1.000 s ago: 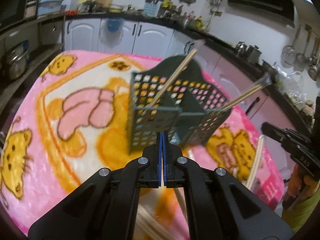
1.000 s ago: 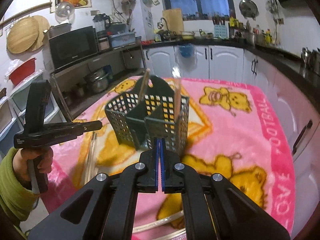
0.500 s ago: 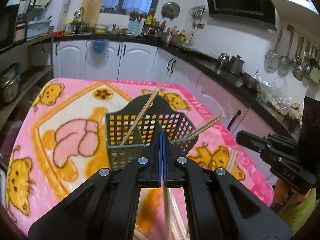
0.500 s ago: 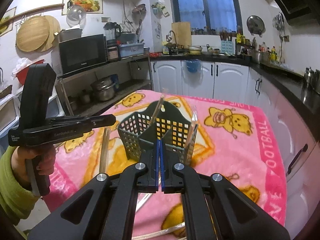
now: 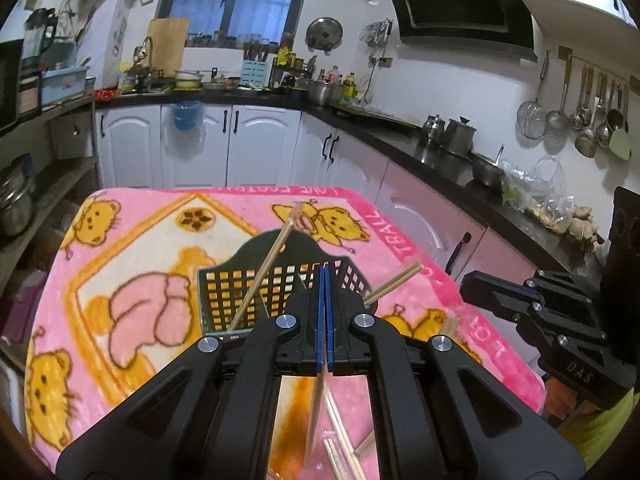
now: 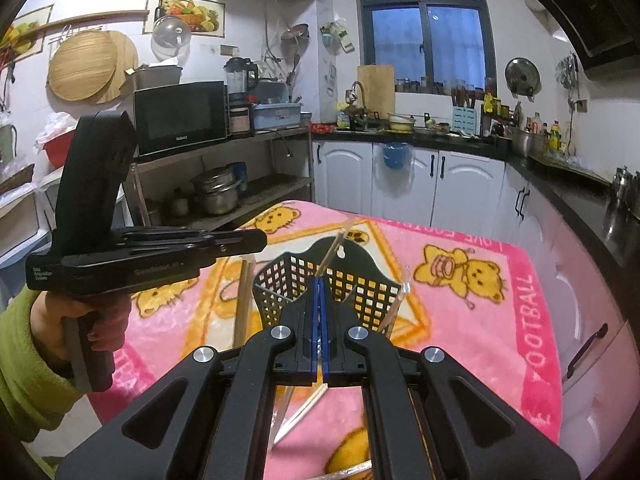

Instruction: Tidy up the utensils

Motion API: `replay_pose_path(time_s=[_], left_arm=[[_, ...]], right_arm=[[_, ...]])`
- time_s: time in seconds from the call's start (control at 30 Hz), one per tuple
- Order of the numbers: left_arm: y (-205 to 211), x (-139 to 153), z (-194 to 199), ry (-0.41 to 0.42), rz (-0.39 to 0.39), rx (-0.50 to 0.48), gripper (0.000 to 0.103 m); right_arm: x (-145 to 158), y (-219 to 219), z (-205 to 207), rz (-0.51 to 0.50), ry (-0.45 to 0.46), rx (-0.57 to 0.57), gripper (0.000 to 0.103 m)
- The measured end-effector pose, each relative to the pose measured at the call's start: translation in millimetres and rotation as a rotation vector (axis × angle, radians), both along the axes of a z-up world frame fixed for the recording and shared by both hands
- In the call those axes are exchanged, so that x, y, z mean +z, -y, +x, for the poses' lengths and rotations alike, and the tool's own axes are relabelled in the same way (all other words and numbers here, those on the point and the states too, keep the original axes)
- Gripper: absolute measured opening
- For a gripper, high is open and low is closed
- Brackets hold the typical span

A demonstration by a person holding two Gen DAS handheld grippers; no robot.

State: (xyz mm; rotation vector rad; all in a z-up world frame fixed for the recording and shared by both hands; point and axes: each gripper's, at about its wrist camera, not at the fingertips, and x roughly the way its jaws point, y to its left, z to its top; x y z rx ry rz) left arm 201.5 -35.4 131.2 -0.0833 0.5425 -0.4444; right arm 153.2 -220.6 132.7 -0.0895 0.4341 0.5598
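Standing on the pink bear-print blanket (image 5: 132,240) is the dark mesh utensil basket (image 5: 224,292), with one chopstick (image 5: 264,276) leaning out of its left compartment and another (image 5: 396,278) poking over its right rim — more loose chopsticks (image 5: 340,440) lie on the blanket nearer the camera. Both the left gripper (image 5: 324,316) and the right gripper (image 6: 319,320) have their jaws pressed together, whether on anything I cannot tell

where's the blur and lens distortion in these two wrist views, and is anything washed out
Left wrist view: the chopstick under the left gripper is smeared; the basket is sharp; counters bow at the edges. Right wrist view: the loose chopsticks near the bottom are soft; walls curve; corners go black. Nothing looks washed out; both windows are dark blue.
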Motion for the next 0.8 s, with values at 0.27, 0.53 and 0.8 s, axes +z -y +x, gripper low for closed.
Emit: replay_pose_path(time_s=[0.27, 0.53, 0.8], left_arm=[[5, 19, 3, 0.04, 0.015, -0.011, 0.0], [7, 35, 6, 0.074, 0.003, -0.027, 0.0], [5, 57, 9, 0.116, -0.01, -0.034, 0.0]], right_arm=[[10, -5, 2, -0.008, 0.031, 0.009, 0.001], [24, -6, 2, 0.006, 0.065, 0.008, 0.001], [41, -13, 3, 0.013, 0.106, 0.028, 0.001]])
